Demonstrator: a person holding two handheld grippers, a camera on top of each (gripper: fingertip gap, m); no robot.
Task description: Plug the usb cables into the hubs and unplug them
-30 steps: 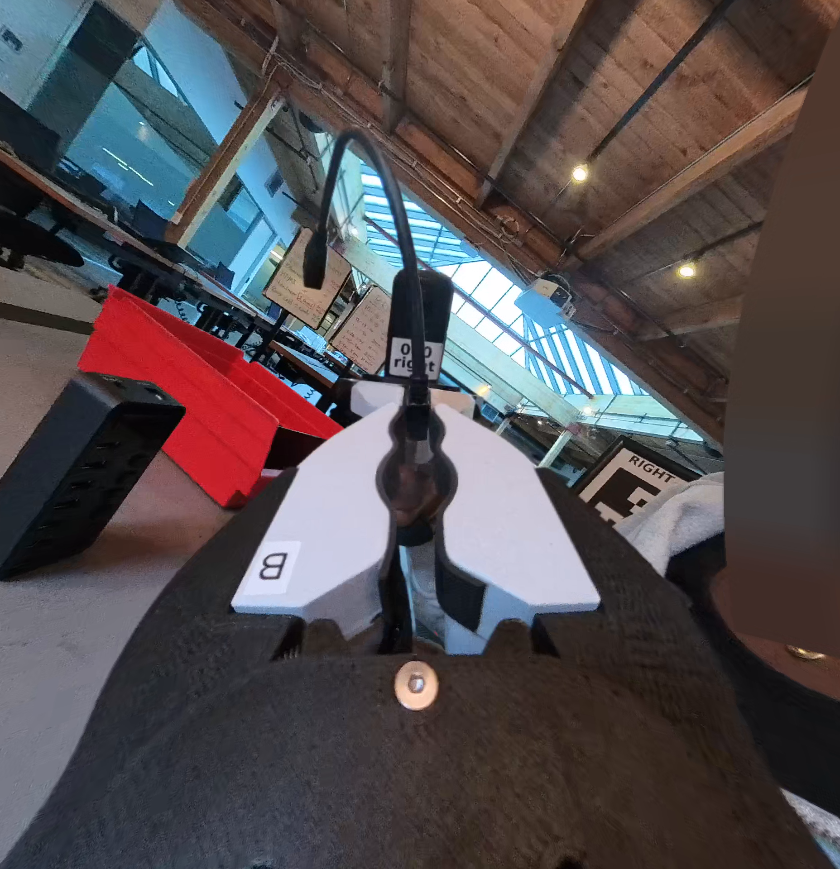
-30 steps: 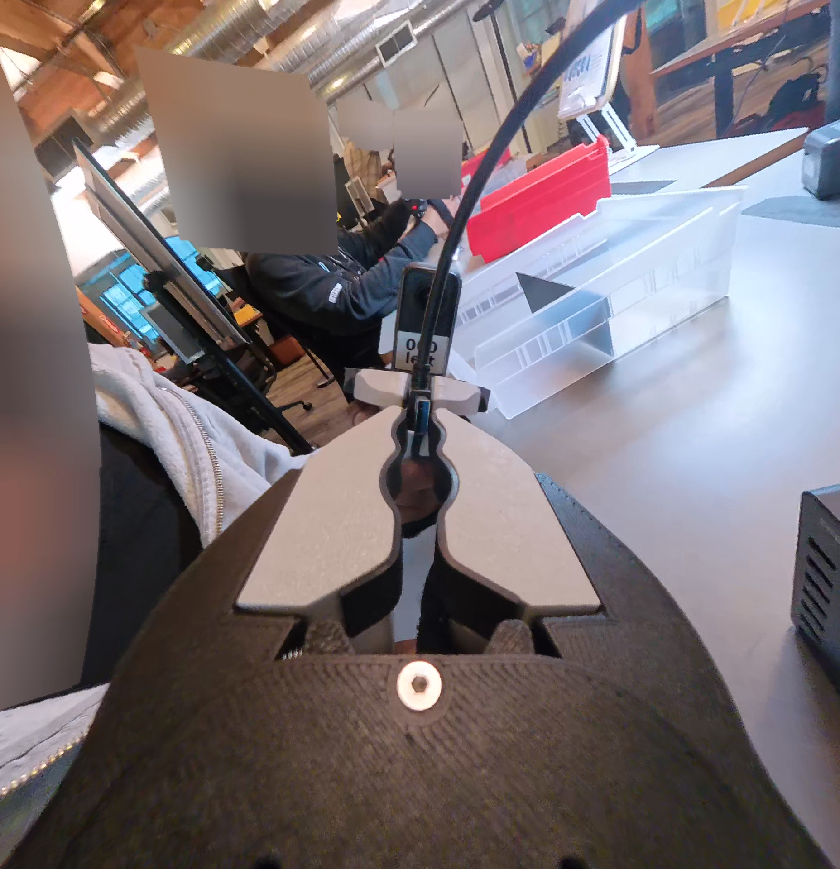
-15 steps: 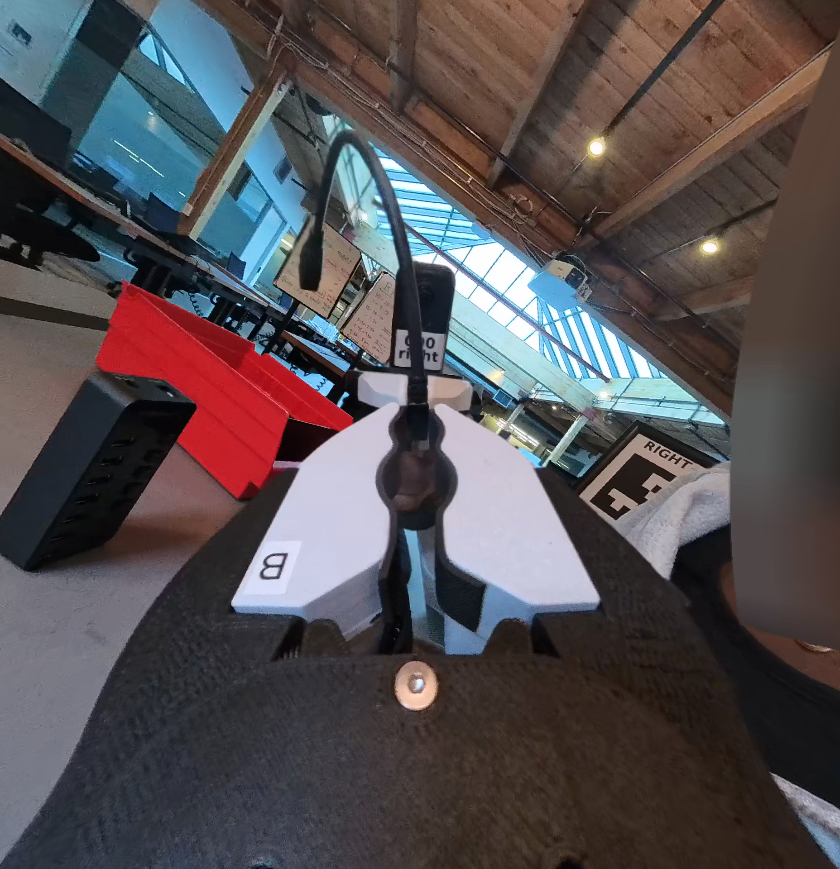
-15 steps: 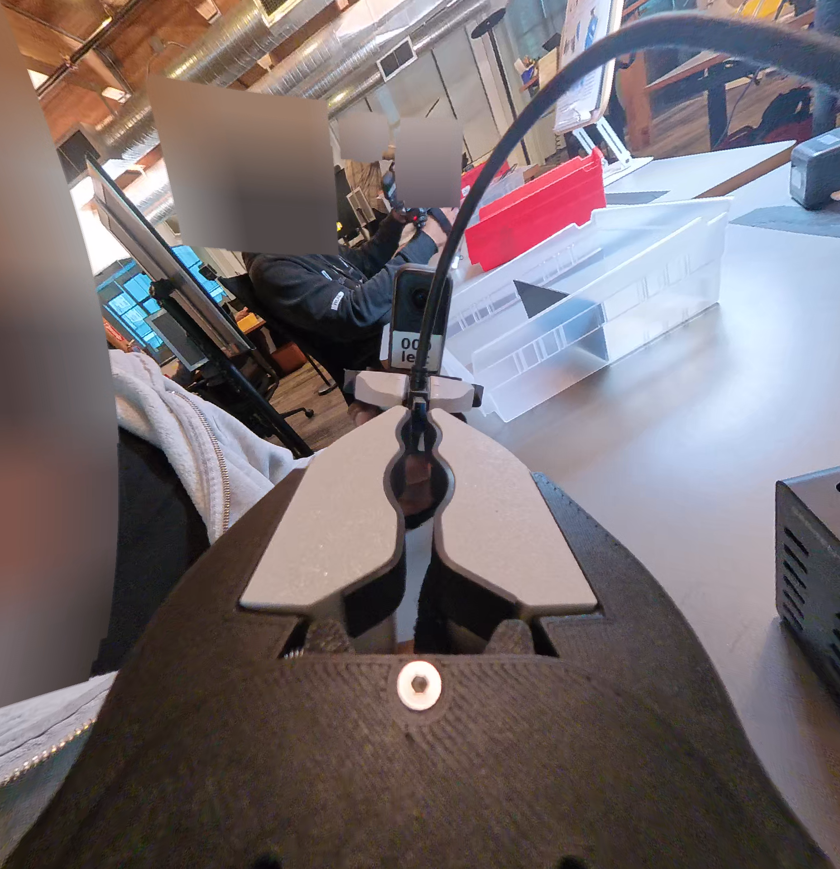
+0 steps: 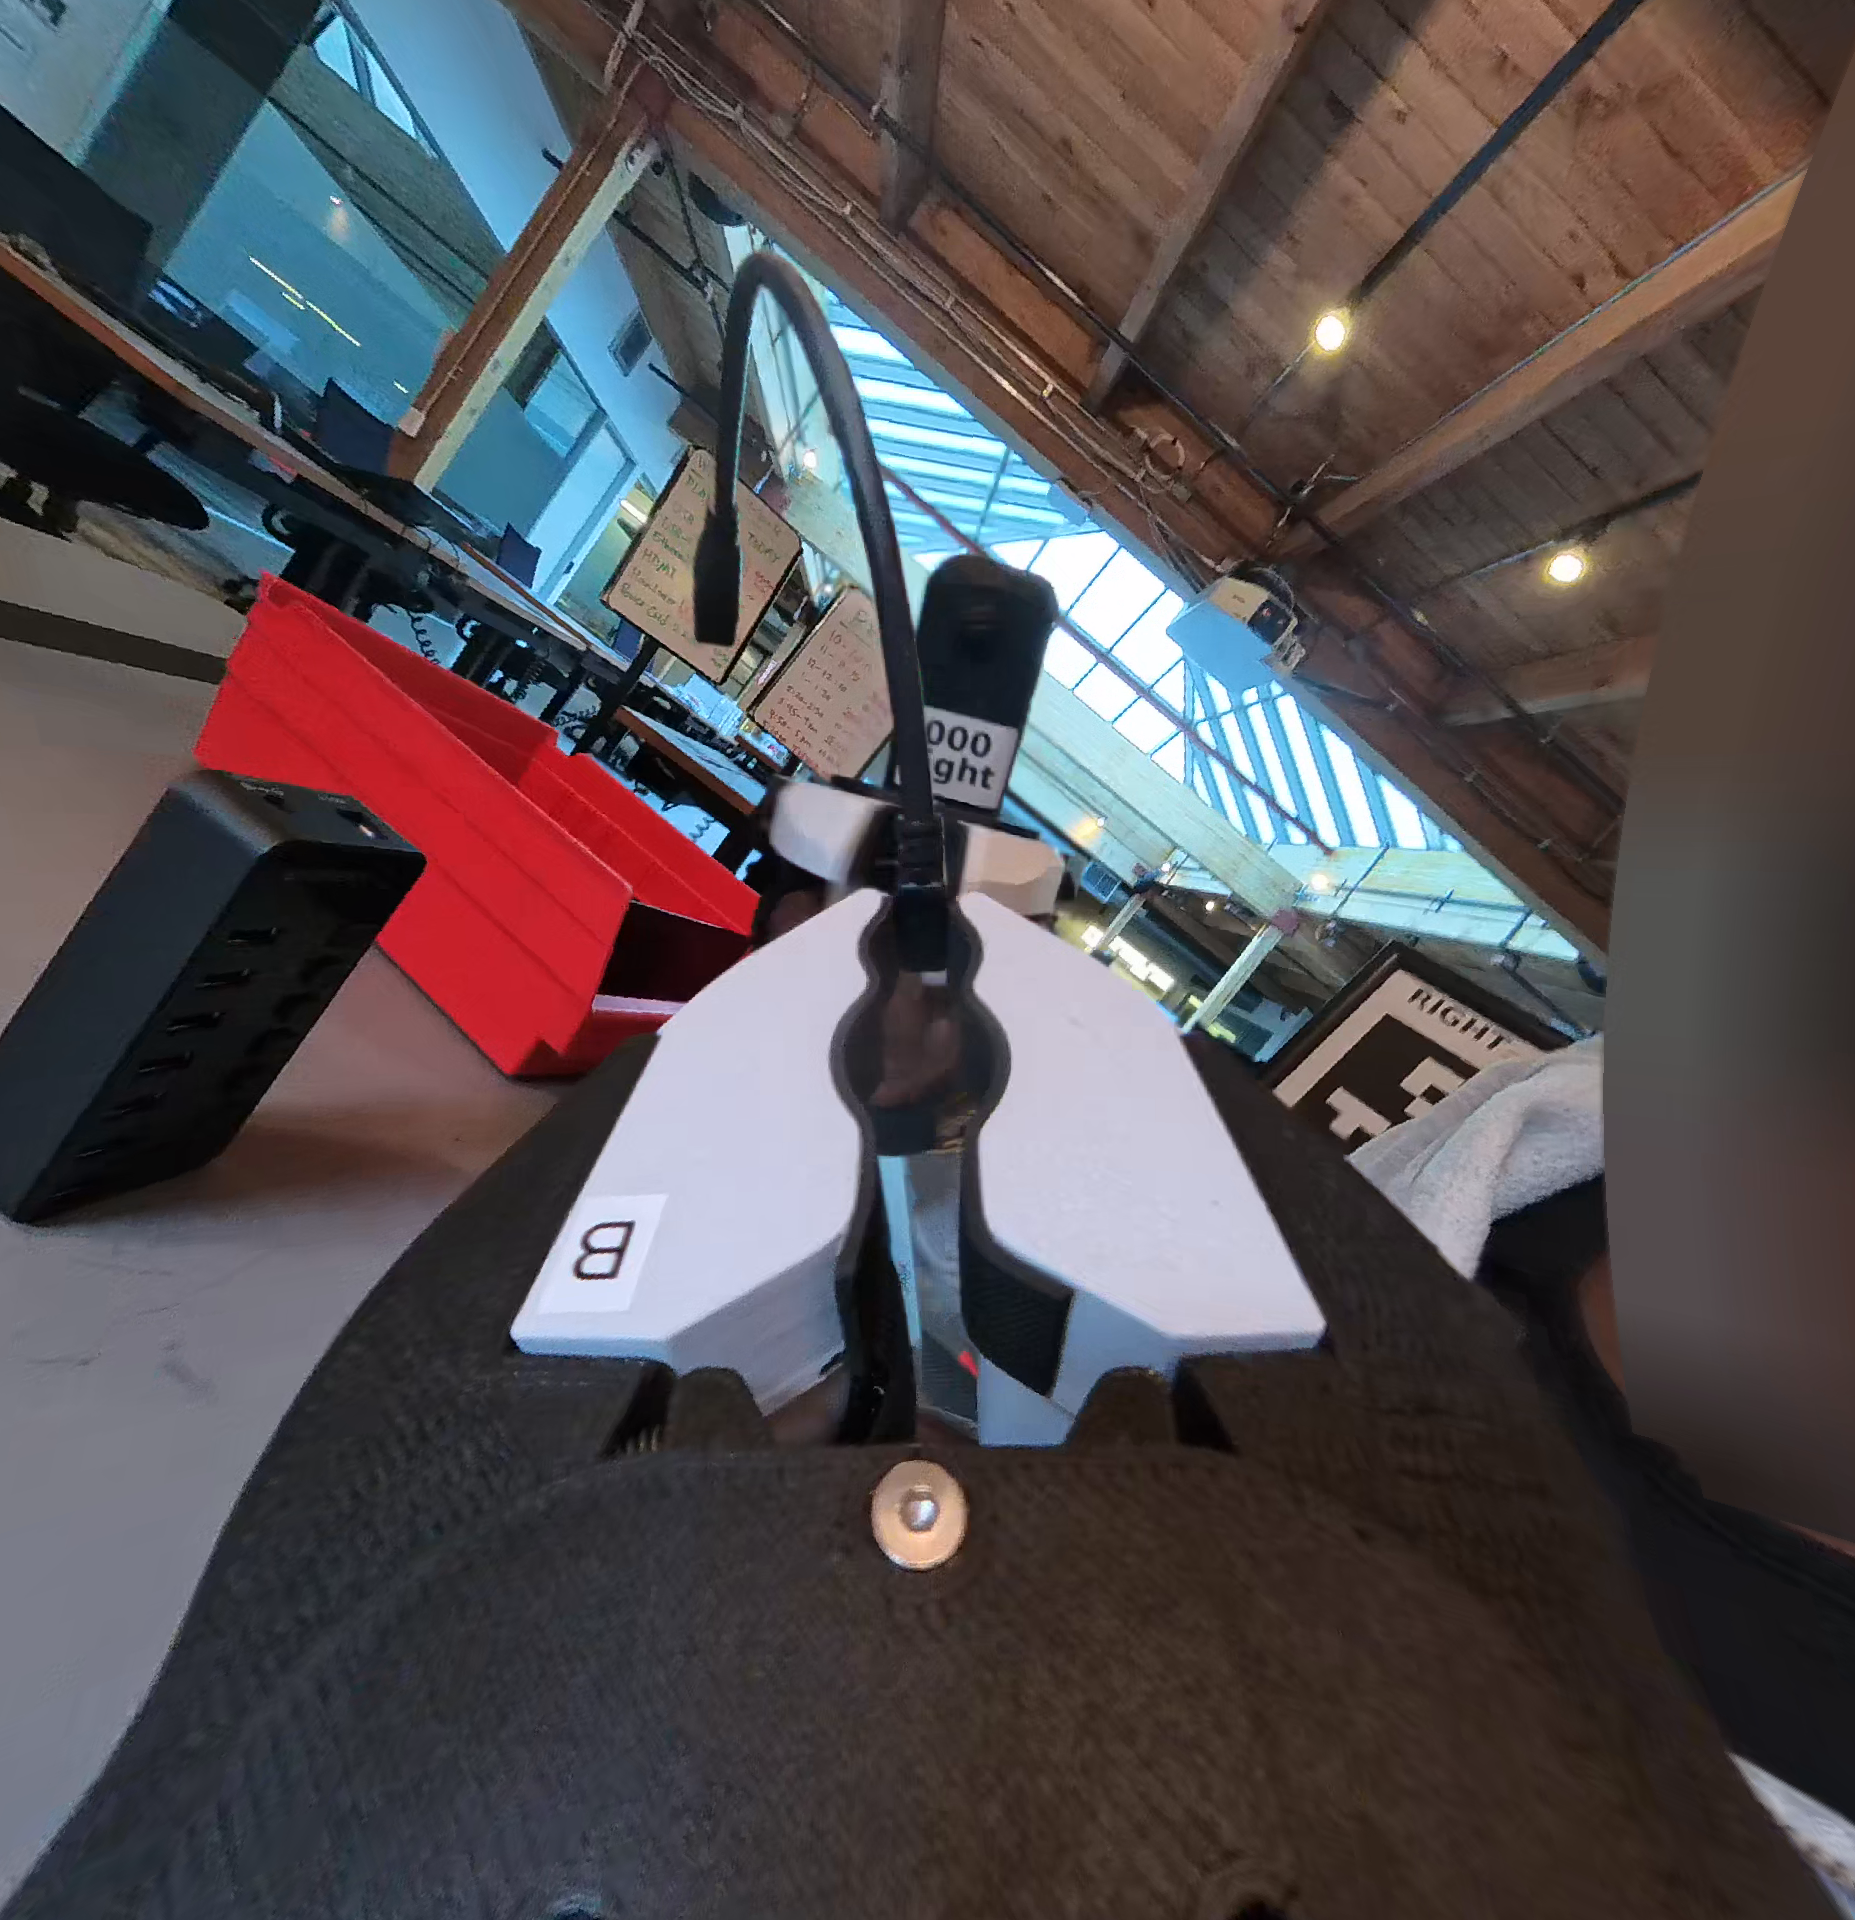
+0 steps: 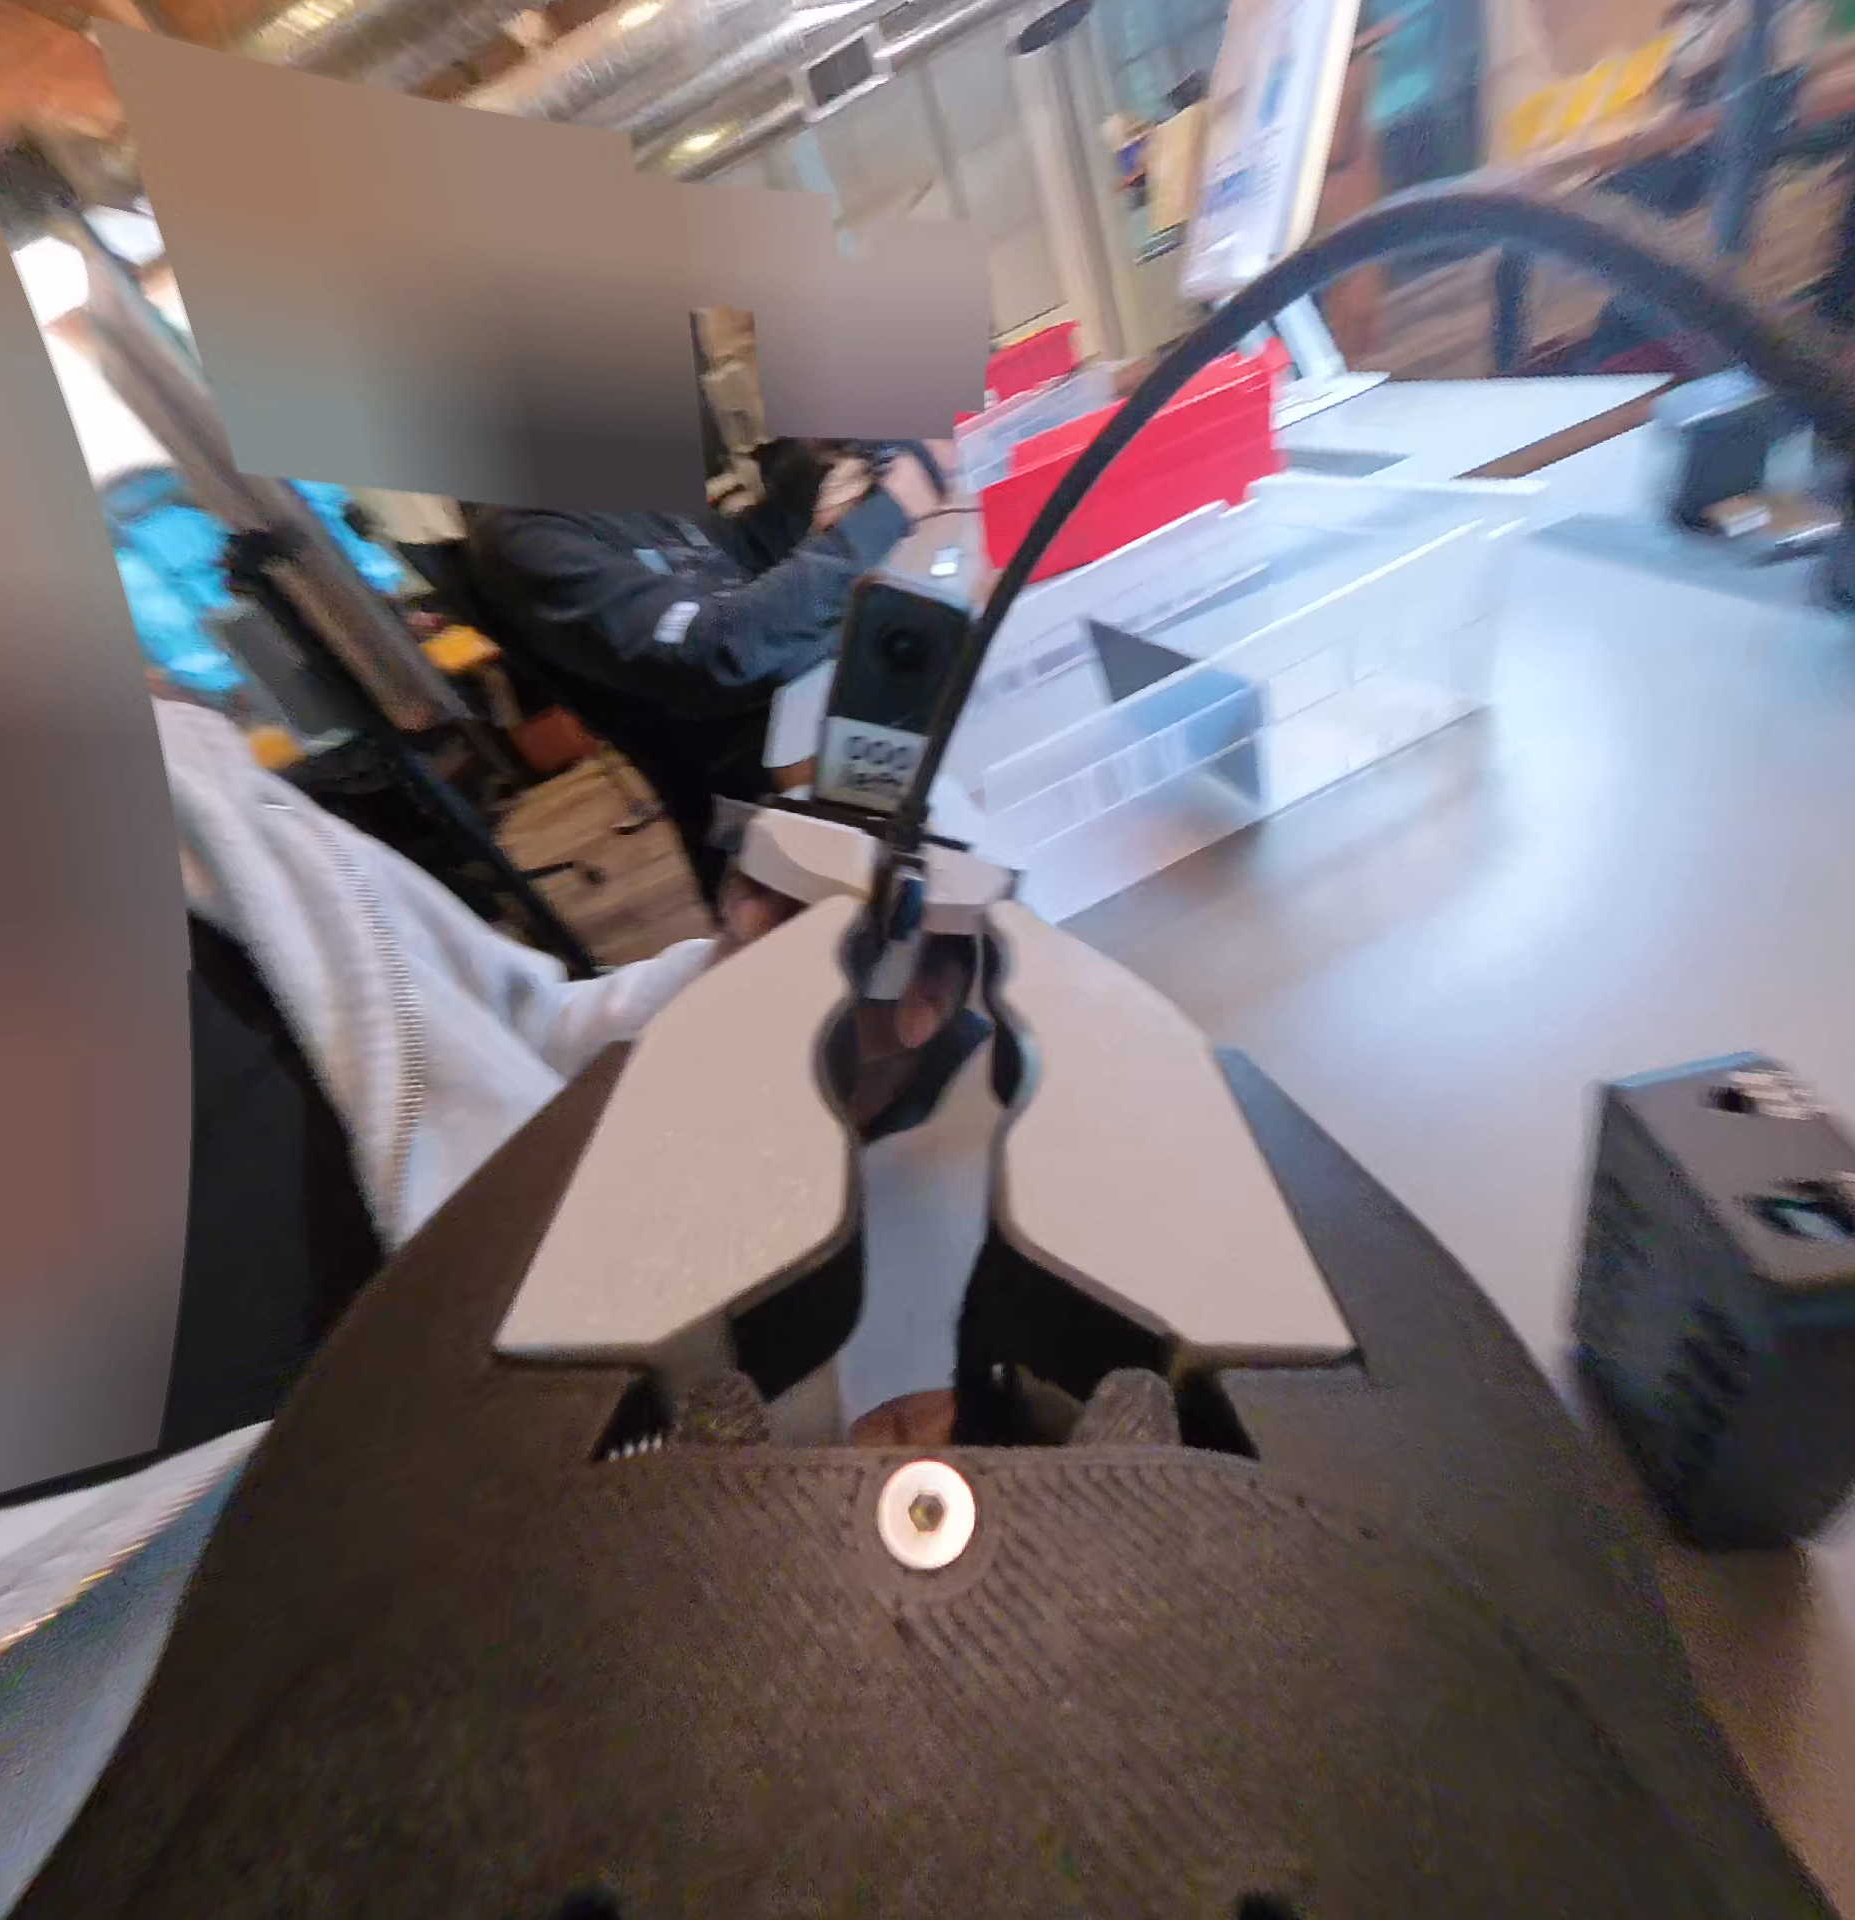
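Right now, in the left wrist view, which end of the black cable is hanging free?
The far connector dangles free, arched left above the red bin. The other end is pinched in the left gripper.

left gripper (image 5: 921,914): rough black printed body, pale grey wedge fingers (image 5: 736,1143), silver screw (image 5: 919,1525) at 6 o'clock, lettered white sticker (image 5: 603,1252). right gripper (image 6: 928,925): same build. wearer's sleeve (image 6: 383,956): white, zipped.

The hub (image 5: 185,997) looks like matt black plastic. The bin (image 5: 466,831) is glossy red plastic. The ceiling (image 5: 1266,187) is rough wooden planking.
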